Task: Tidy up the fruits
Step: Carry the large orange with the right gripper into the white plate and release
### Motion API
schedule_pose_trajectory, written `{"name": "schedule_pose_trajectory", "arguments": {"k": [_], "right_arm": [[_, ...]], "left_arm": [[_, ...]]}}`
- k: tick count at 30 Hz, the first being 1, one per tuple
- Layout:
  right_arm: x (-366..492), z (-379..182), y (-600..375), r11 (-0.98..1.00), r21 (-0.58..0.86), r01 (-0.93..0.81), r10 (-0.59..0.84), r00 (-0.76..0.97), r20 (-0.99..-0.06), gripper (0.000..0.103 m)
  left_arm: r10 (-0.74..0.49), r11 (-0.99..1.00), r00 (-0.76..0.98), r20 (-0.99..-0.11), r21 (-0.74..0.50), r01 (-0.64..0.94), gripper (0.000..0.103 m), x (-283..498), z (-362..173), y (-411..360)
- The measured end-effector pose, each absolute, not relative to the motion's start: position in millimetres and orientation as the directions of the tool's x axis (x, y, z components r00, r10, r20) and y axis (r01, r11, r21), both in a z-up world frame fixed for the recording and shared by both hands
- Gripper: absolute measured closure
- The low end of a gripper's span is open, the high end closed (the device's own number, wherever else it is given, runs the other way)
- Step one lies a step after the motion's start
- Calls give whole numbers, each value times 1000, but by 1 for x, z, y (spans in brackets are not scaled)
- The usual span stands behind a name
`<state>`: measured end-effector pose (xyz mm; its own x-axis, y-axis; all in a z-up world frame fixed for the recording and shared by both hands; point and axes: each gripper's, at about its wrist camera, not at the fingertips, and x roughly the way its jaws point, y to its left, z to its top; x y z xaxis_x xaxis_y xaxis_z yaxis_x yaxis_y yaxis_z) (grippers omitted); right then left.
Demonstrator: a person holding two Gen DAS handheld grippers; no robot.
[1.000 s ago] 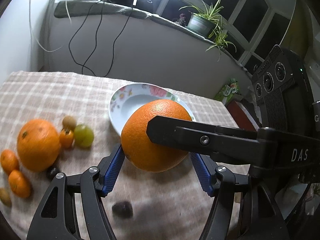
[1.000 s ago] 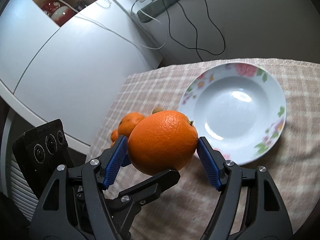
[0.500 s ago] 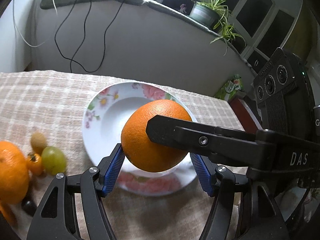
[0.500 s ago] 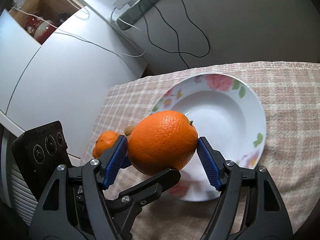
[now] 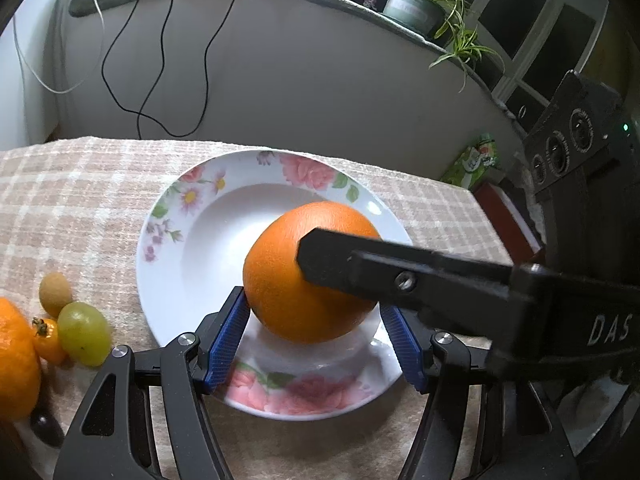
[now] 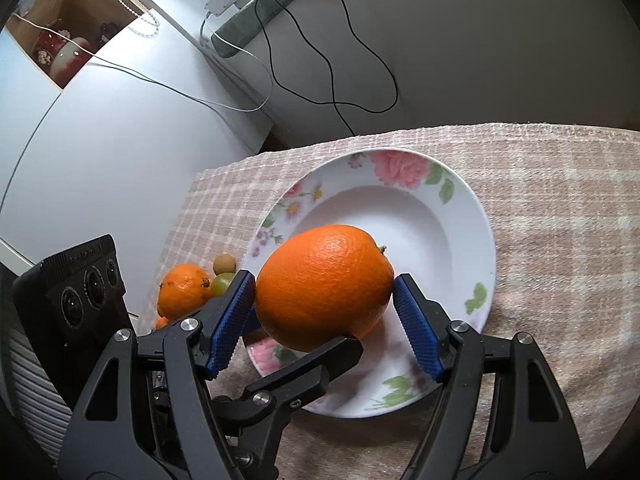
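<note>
**Orange now over the plate, both claws on it**

A second ago the flowered plate lay beyond the fruit in my left wrist view and off to the right in my right wrist view. Now it sits directly beneath the orange, and its rim shows on every side of the fruit. The loose fruit has slid out to the left margin of the left view. The orange has kept its place between the pads through all of this.

The left gripper has the orange between its blue pads and its jaws are closing on it. The near pad is against the peel, while the other is partly hidden behind a finger of the right gripper, which lies across the fruit. From the right wrist view, the right gripper pinches the same orange, a pad on each flank. A left finger passes under the fruit.

The orange is the only fruit within the rim of the plate, over the near half of the bowl. I cannot tell whether it touches the porcelain.

The rest lies on the checked tablecloth toward the table's left edge, just outside the plate. There is a second orange, a small orange tomato, a green grape touching the tomato, a small brownish fruit and a dark fruit.
</note>
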<state>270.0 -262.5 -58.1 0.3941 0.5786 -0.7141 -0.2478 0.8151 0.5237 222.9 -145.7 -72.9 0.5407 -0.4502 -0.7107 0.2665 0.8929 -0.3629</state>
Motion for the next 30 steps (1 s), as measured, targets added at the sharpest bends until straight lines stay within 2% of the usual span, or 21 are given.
{"name": "schedule_pose_trajectory", "arguments": {"k": [16, 20, 30], "right_arm": [[264, -47, -268, 840, 483, -246, 541, 433, -721, 28], [261, -44, -270, 842, 482, -243, 539, 444, -716, 22], [250, -34, -266, 850, 464, -249, 526, 456, -718, 20]], "left_arm": [[-433, 901, 554, -711, -344, 263, 37, 215, -66, -137], [-431, 902, 556, -710, -341, 263, 37, 213, -64, -136], [-422, 906, 573, -703, -340, 251, 37, 202, -57, -124]]}}
